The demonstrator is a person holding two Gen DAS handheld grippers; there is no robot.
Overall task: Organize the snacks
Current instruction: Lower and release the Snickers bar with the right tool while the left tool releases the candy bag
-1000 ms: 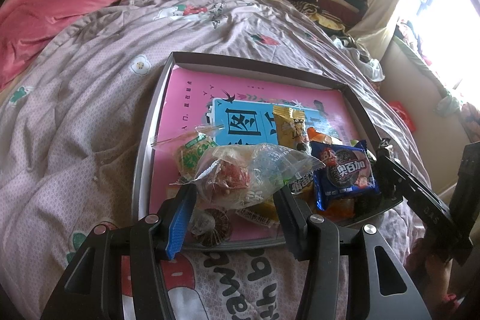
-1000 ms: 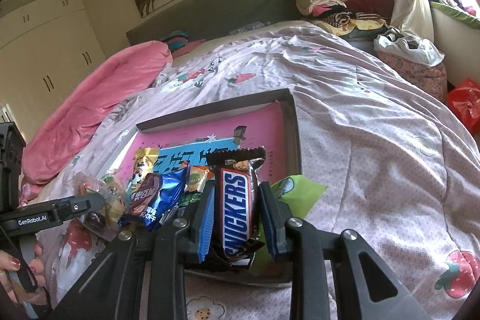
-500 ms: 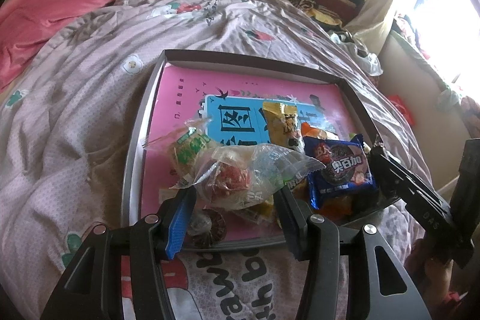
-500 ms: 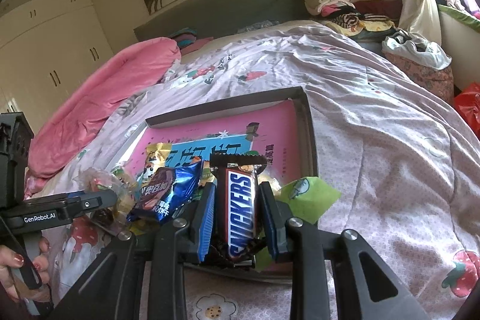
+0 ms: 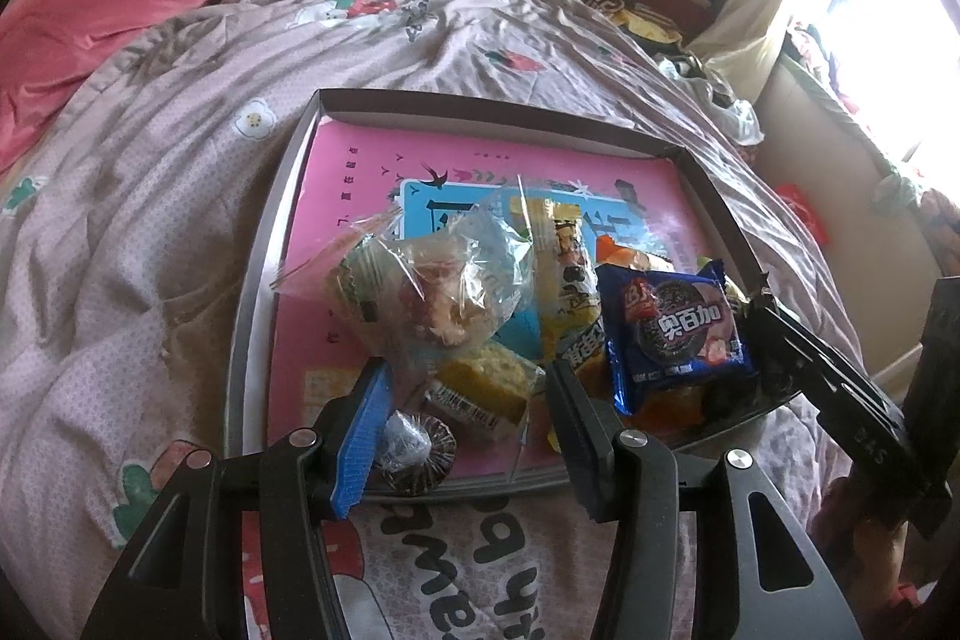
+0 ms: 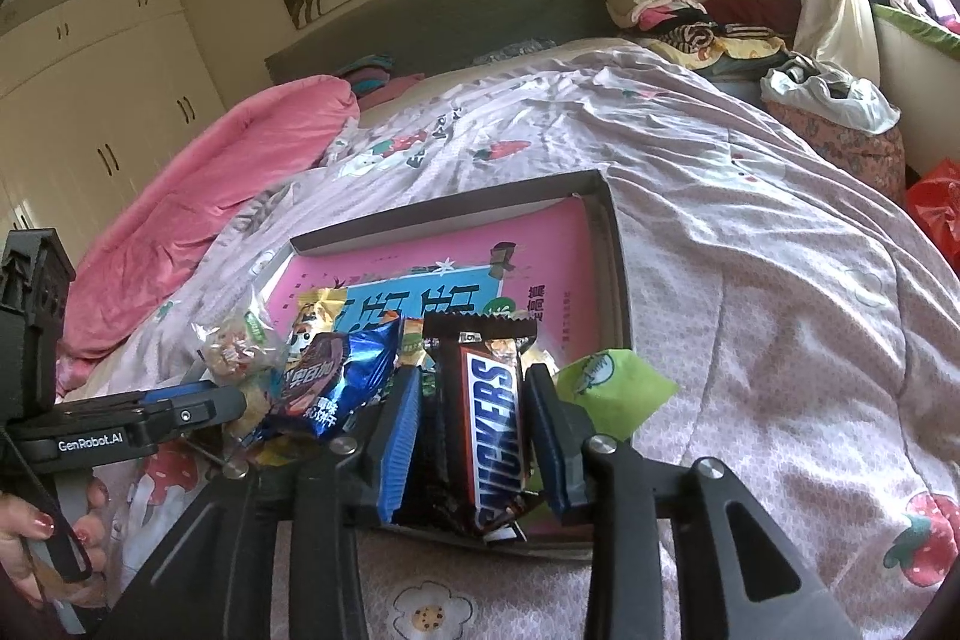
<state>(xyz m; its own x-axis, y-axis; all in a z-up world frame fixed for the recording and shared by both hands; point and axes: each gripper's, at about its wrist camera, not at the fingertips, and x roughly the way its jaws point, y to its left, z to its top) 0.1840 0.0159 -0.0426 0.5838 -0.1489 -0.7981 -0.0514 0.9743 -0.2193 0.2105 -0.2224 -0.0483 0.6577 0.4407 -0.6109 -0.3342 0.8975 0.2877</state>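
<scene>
right gripper [image 6: 474,430] – clamps Snickers bar [image 6: 495,430] | left gripper [image 5: 465,403] – jaws apart, clear bag [image 5: 438,292] just ahead

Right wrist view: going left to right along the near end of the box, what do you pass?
Left gripper → blue cookie packet → Snickers bar between the right gripper fingers → green packet → box rim, bedspread.

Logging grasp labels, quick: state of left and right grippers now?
Left gripper: open around the clear snack bag, fingers apart; contact cannot be told.
Right gripper: shut on the Snickers bar.
</scene>
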